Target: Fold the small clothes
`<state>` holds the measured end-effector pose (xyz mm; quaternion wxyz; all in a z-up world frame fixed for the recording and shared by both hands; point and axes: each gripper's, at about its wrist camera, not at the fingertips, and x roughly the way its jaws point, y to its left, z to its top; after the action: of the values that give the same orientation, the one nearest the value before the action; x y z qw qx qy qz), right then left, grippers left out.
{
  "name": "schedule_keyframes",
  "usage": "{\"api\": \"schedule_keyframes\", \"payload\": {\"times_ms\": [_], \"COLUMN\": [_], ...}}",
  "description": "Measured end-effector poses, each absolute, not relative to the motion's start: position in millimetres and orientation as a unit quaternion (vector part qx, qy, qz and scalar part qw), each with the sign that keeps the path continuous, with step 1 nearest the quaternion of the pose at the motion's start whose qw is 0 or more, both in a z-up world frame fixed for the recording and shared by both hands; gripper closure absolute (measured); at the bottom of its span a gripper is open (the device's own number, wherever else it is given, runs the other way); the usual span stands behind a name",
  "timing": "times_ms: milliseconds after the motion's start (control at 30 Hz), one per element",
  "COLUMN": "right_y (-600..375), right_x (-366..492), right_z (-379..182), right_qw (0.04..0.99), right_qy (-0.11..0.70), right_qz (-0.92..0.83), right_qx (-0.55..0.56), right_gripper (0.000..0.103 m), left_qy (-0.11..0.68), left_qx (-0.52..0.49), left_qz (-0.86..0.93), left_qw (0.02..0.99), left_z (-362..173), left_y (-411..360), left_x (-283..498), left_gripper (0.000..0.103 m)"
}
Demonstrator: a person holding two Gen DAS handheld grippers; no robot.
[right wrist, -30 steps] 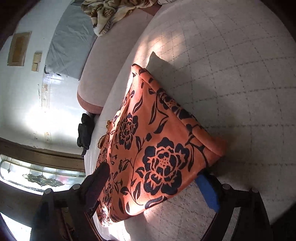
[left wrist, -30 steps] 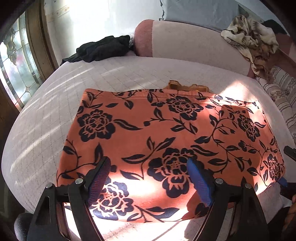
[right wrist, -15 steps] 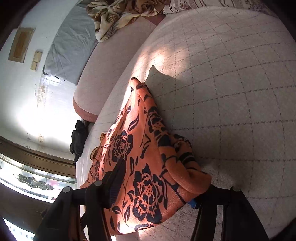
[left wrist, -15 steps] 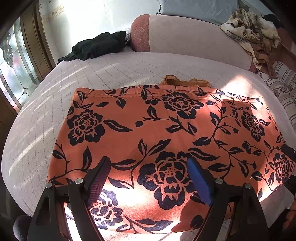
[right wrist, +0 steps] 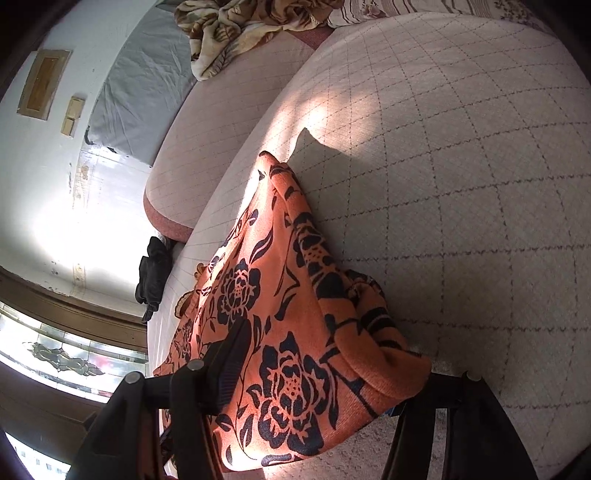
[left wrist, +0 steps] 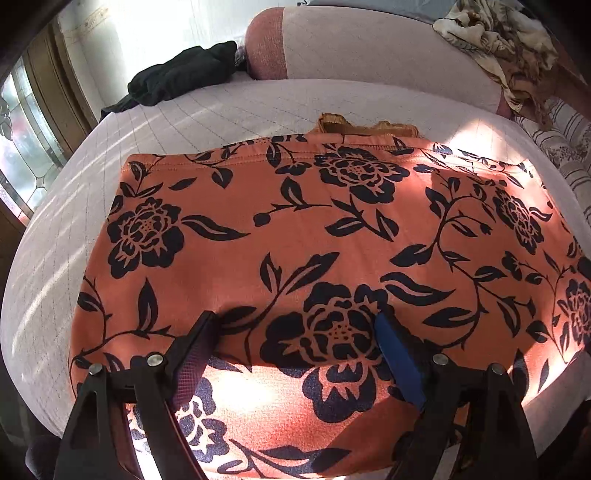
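An orange garment with black flowers lies spread flat on the quilted pale bed. My left gripper is open, its fingers straddling the garment's near edge, low over the cloth. In the right wrist view the same garment lies between the fingers of my right gripper, which is open around its right corner; the cloth drapes over and hides the right finger. A tan piece of fabric peeks out from under the far edge.
A black garment lies at the bed's far left corner. A pink bolster runs along the back, with a crumpled patterned cloth on it. A stained-glass door stands left. Striped bedding lies at right.
Both grippers have moved forward over the garment. The right gripper has slid onto the corner, so that the cloth now lies between its fingers and covers one.
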<state>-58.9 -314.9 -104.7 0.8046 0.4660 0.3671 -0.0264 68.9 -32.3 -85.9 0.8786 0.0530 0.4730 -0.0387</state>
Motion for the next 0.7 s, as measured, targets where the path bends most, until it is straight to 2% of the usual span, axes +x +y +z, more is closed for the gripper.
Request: {"api": "schedule_keyframes", "payload": {"times_ms": [100,167,300,367,400,433,600,667,700], "right_y": [-317.5,-317.5,-315.8,-314.6,-314.5,-314.2,-279.3,-286.4,-293.4], "right_x": [-57.2,-55.7,-48.0,-45.3,-44.5,-45.1,-52.0,-49.4,-46.3], "right_z": [-101.1,-95.1,-103.3,-104.3,-104.5,-102.0,-50.0,-69.7,-86.7], "right_qw": [0.799,0.804,0.802,0.808,0.807,0.810,0.875,0.859,0.841], "right_qy": [0.368,0.364,0.382,0.393,0.400,0.402,0.386,0.405,0.423], "right_qz": [-0.024,-0.021,-0.028,-0.035,-0.035,-0.037,-0.063,-0.075,-0.070], "right_qx": [0.476,0.469,0.458,0.438,0.433,0.425,0.287,0.305,0.331], "right_gripper": [0.041,0.041,0.042,0.070,0.080,0.084,0.087,0.086,0.083], "left_qy": [0.475,0.445,0.475,0.455,0.454,0.457,0.455,0.454,0.454], "left_qx": [0.048,0.049,0.062,0.070,0.069,0.066,0.067,0.069,0.071], "left_qz": [-0.045,-0.050,-0.054,-0.054,-0.055,-0.056,-0.058,-0.054,-0.054], "left_qw": [0.878,0.893,0.876,0.886,0.886,0.885,0.886,0.887,0.887], "left_z": [-68.8,-56.5,-84.2,-85.7,-85.0,-84.6,-86.0,-87.2,-86.6], "left_y": [-32.0,-31.8,-36.3,-36.8,-36.5,-35.8,-35.9,-36.2,-35.6], "left_x": [66.2,61.3,70.1,67.2,67.1,68.1,69.2,69.1,69.1], "left_gripper": [0.015,0.015,0.013,0.012,0.012,0.012,0.011,0.011,0.011]}}
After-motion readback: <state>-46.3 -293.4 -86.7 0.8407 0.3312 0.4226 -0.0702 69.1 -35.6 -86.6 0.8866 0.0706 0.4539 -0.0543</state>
